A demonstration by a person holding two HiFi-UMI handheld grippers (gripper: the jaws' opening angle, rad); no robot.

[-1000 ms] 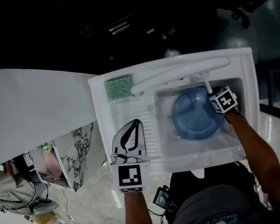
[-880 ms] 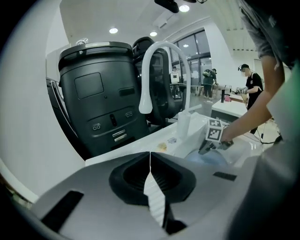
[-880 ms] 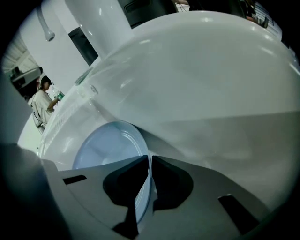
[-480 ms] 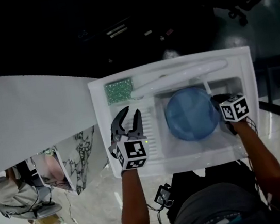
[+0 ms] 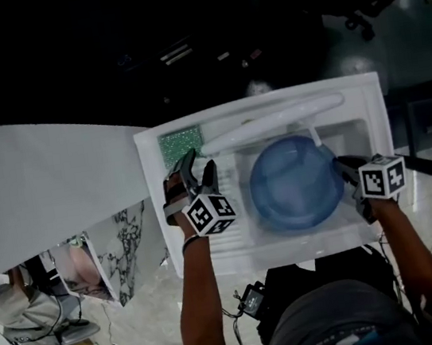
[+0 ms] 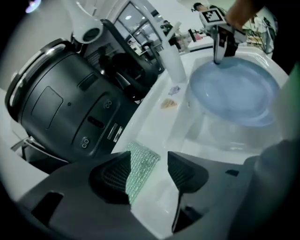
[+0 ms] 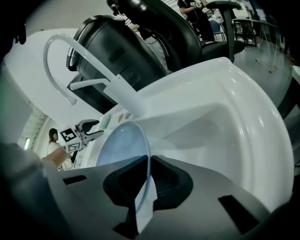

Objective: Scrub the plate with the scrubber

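**Scrubber sits just ahead of my left gripper**

Its jaws are opening wide, the scrubber's near edge between them, untouched, on the sink ledge. My right gripper pinches the plate rim in the basin

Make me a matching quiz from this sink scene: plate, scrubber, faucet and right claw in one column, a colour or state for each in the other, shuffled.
1 plate
2 scrubber
3 faucet
4 right claw

A green
B shut on the plate
C white
D blue

Pairs: 1-D, 2-A, 3-C, 4-B
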